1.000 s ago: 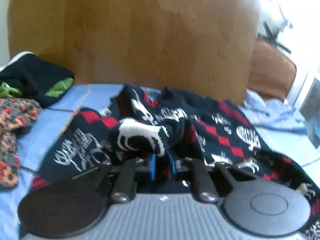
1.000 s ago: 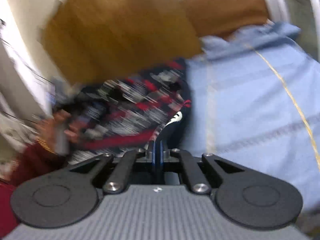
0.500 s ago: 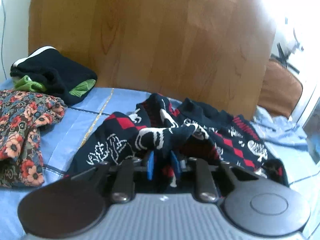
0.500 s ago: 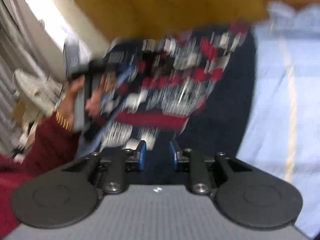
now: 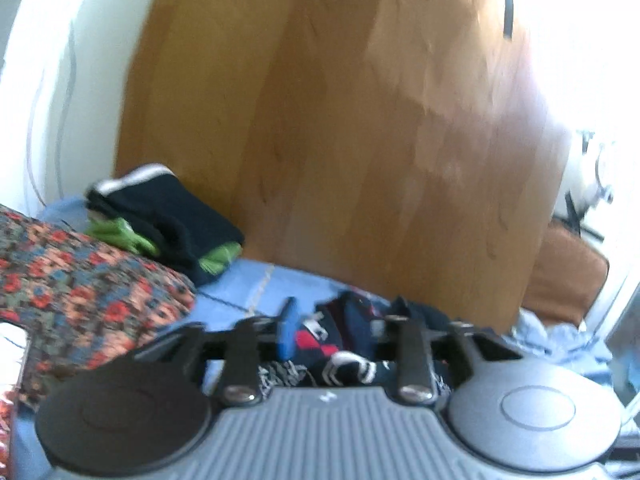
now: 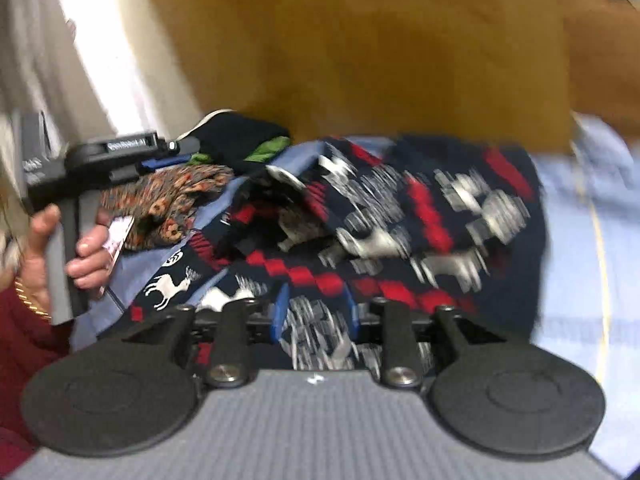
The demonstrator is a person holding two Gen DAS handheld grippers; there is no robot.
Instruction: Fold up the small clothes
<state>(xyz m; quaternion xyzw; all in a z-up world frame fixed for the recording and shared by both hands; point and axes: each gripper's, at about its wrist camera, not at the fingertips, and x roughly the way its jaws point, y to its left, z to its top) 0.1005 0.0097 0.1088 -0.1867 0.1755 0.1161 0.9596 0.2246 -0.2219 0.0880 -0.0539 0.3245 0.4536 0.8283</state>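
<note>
Left to right: your left gripper [image 5: 334, 330] is opening, the patterned sweater [image 6: 400, 216] loose between its jaws. Your right gripper [image 6: 314, 316] is opening above that sweater, crumpled on the blue bedsheet [image 6: 580, 248]. Release step; next, regrasp an edge to fold.

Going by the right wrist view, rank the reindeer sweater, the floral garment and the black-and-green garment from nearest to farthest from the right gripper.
1. Reindeer sweater: directly ahead, its near edge between the opening jaws of the right gripper.
2. Floral garment: farther, upper left.
3. Black-and-green garment: farthest, behind the floral one, against the wooden headboard.
</note>
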